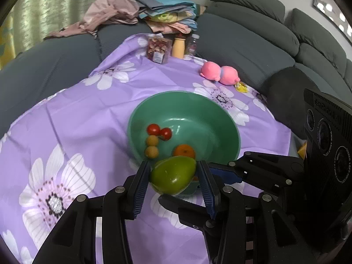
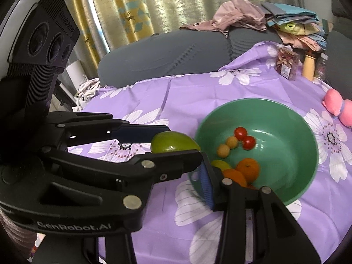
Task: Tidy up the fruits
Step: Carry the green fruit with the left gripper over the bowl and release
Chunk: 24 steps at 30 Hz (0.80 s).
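My left gripper (image 1: 173,176) is shut on a green mango (image 1: 173,175) and holds it over the near rim of the green bowl (image 1: 198,107). The bowl holds two red cherry tomatoes (image 1: 159,131), two small yellow fruits (image 1: 151,146) and an orange (image 1: 184,151). In the right wrist view the left gripper (image 2: 176,142) comes in from the left with the mango (image 2: 173,143) at the bowl's (image 2: 286,118) left rim. Oranges (image 2: 247,169) and a yellow-green fruit (image 2: 221,165) lie in the bowl near my right finger (image 2: 206,182). The right gripper's other finger is hidden.
The purple flowered cloth (image 1: 88,121) covers the table. At its far end stand a clear box of dried petals (image 1: 158,49), a tan bottle (image 1: 178,47) and a small clear bottle (image 1: 193,44). A pink plush toy (image 1: 220,73) lies at the right. A grey sofa (image 1: 253,33) with piled clothes surrounds the table.
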Each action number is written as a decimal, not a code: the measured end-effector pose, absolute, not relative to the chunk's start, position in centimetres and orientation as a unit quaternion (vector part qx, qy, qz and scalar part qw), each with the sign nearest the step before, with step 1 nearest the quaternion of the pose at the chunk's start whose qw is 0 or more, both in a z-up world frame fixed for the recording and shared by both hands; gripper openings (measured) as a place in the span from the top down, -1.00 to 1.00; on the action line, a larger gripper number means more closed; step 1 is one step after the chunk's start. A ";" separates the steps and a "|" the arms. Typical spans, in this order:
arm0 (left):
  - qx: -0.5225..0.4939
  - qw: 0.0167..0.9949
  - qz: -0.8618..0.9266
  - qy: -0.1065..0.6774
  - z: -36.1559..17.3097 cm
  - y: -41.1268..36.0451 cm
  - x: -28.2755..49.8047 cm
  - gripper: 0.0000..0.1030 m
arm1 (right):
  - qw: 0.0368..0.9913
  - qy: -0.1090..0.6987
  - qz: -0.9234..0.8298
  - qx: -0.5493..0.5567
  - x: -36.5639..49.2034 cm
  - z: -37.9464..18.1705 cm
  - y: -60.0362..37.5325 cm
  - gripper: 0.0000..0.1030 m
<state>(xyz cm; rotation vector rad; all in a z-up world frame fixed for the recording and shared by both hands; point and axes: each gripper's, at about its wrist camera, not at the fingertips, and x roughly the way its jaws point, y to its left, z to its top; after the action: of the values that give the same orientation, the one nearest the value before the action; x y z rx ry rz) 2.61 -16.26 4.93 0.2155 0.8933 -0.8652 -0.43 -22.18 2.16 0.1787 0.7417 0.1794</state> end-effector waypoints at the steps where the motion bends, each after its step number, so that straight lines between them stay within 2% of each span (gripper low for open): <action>1: 0.104 0.806 -0.406 0.418 4.9 -16.6 2.6 0.14 | 0.924 0.361 0.086 0.089 -0.5 2.1 -22.5 0.18; 24: 0.133 0.777 -0.427 0.443 2.4 -23.0 4.6 0.14 | 0.914 0.374 0.054 0.146 0.7 -0.7 -28.6 0.18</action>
<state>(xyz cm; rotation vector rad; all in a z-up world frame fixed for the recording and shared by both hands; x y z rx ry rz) 4.61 -23.05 2.38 0.2873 0.9583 -0.9241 0.73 -28.59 -0.72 0.3016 0.7697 0.1105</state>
